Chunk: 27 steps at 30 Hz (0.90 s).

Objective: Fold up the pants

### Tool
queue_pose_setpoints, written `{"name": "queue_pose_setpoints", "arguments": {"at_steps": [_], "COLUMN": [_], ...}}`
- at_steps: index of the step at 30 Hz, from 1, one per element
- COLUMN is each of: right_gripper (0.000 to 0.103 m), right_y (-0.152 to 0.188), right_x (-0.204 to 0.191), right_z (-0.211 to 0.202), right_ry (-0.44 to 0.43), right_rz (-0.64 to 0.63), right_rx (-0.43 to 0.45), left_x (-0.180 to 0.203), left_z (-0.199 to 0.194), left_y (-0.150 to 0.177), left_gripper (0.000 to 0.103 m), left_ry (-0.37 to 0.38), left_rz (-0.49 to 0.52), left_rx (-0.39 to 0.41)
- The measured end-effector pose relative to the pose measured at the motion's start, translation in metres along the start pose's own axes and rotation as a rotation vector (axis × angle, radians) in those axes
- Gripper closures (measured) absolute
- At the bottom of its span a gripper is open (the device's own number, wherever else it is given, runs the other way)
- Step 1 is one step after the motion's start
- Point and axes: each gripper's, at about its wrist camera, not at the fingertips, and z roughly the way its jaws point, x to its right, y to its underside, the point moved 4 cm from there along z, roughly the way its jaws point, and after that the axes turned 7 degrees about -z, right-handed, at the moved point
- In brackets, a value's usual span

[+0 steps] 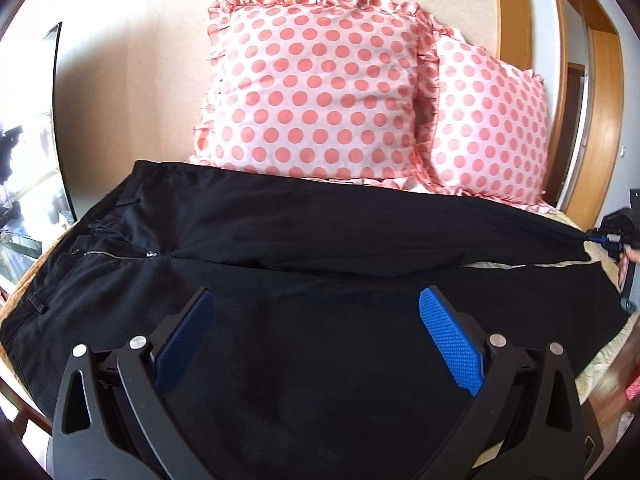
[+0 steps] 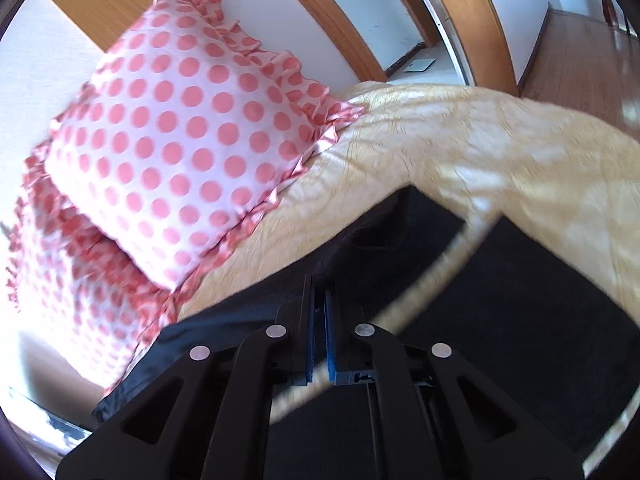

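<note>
Right claw [image 2: 320,308] clamped on pants [image 2: 500,320] hem

**Right gripper clamped on the black pants**

We see our right gripper [image 2: 320,312] with its blue pads [image 2: 330,344] pressed together on the hem of the black pants [image 2: 500,320], which lie across a yellowish bedspread [image 2: 460,140]. A polka-dot pillow [image 2: 180,140] rests to the left, against the white wall [image 2: 340,8].
</note>
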Motion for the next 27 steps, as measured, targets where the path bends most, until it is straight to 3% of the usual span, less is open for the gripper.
{"name": "queue_pose_setpoints", "arguments": {"at_steps": [4,9,13,17,24,27], "right_gripper": [0.098,0.098,0.093,0.074,0.072,0.073], "right_y": [0.044,0.074,0.075,0.074,0.067,0.063], "right_x": [0.016,0.041,0.05,0.051,0.05,0.049], "right_z": [-0.03,-0.036,-0.031,-0.028,-0.016,-0.01], "right_ry": [-0.014,-0.025,-0.044,-0.066,-0.082,-0.094], "right_rz": [0.006,0.069,0.133,0.162,0.2,0.219], "right_rx": [-0.018,-0.073,-0.105,-0.111,-0.074,-0.059], "left_x": [0.002,0.002,0.004,0.005,0.005,0.005], "left_z": [-0.006,-0.006,-0.007,-0.01,-0.01,-0.008], "left_y": [0.003,0.005,0.006,0.007,0.004,0.005], "left_gripper": [0.002,0.002,0.002,0.002,0.002,0.002], "left_ry": [0.048,0.036,0.036,-0.011,-0.085,-0.076], "left_rz": [-0.016,-0.017,-0.015,0.007,0.03,0.034], "left_rx": [-0.01,-0.014,-0.013,0.027,0.085,0.06]}}
